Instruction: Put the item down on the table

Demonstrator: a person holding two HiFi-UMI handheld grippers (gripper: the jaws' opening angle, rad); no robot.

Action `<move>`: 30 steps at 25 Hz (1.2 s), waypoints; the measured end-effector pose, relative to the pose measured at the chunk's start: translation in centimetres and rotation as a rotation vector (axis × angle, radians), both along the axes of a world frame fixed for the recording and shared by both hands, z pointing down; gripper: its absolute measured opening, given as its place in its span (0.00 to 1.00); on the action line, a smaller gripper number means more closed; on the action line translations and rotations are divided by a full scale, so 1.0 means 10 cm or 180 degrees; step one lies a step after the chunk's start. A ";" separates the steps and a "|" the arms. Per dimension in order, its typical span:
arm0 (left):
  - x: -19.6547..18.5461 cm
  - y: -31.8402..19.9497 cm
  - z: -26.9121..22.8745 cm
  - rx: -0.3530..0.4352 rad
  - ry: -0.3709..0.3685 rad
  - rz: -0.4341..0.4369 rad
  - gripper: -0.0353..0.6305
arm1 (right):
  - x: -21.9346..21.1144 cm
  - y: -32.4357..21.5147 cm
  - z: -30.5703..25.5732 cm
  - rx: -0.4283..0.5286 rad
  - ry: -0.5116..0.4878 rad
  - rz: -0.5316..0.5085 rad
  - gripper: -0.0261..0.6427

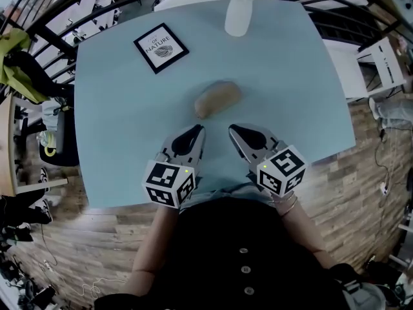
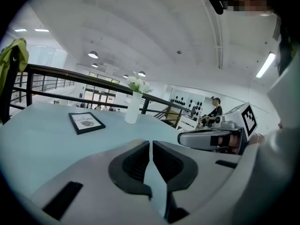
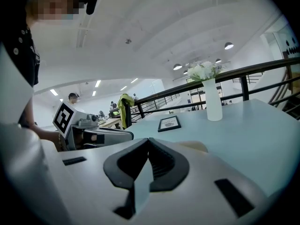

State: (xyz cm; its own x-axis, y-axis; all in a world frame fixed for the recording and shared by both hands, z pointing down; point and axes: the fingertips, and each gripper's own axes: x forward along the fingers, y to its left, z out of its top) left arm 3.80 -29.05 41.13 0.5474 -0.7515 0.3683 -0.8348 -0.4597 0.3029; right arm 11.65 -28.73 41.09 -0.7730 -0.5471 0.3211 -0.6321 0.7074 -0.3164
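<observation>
The tan, oval, bread-like lump [image 1: 218,99] lies crosswise just beyond the left gripper [image 1: 195,133] and right gripper [image 1: 235,132], both pressed together, empty, equally near.

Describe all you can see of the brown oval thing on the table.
The brown thing is a rounded, oblong lump, tan, dull, like a bread roll or smooth stone; I cannot tell which. It lies near the middle of the light blue table, long axis slanted. Only the table touches it: the left gripper and right gripper, both shut and empty, are just short of it.
</observation>
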 end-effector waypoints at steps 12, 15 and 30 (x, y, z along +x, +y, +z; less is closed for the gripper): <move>0.12 0.10 0.19 -0.0260 -0.0187 0.0159 0.08 | -0.08 0.02 0.05 -0.0050 0.0085 -0.0029 0.05; 0.14 0.10 0.20 -0.0272 -0.0199 0.0187 0.08 | -0.09 0.02 0.05 -0.0044 0.0095 -0.0033 0.05; 0.16 0.12 0.25 -0.0352 -0.0252 0.0208 0.08 | -0.05 0.05 0.16 -0.0136 0.0164 -0.0020 0.05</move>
